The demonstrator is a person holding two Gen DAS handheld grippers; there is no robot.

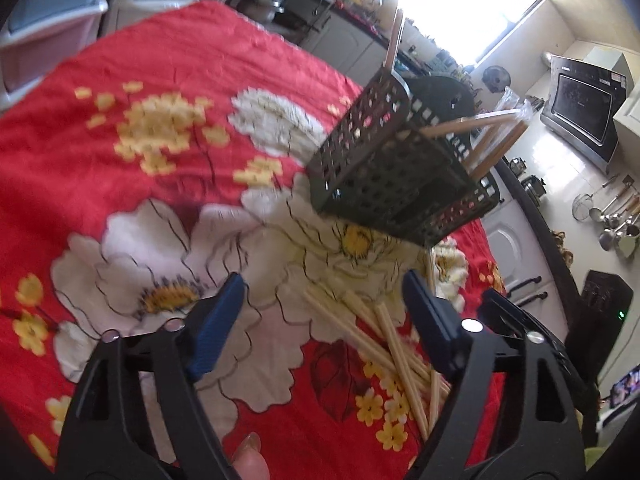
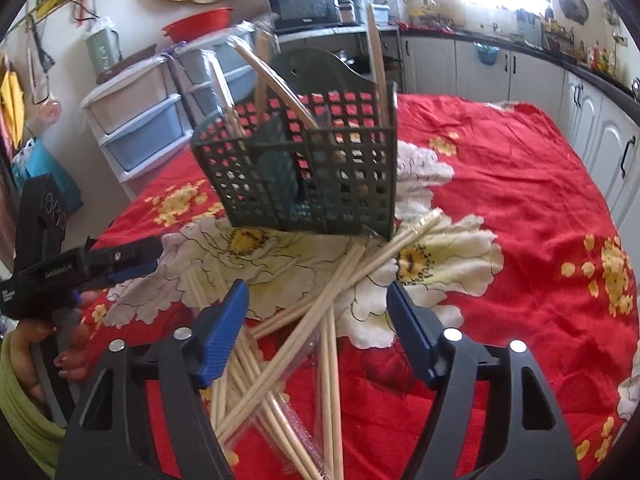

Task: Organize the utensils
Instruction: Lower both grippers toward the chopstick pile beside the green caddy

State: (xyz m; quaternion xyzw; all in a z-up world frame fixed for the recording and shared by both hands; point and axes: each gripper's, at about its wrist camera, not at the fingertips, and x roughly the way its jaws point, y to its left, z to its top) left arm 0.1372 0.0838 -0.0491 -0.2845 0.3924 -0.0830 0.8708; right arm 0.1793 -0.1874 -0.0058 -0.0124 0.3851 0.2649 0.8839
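Wooden chopsticks (image 2: 304,344) loose between right fingers (image 2: 224,332) spread apart, left fingers (image 1: 216,332) apart too

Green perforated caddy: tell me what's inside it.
Several wooden chopsticks stand leaning in the green perforated caddy, their tops sticking out above the rim. A divider splits it into compartments. The chopsticks' lower ends and the caddy floor are mostly hidden behind the walls.

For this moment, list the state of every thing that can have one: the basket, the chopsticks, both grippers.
Utensil basket: upright on the cloth, a few chopsticks standing in it.
Loose chopsticks: scattered in a crossed pile on the cloth in front of the basket.
Left gripper: open, nothing between its fingers.
Right gripper: open above the pile, gripping nothing.
Tablecloth: spread flat.
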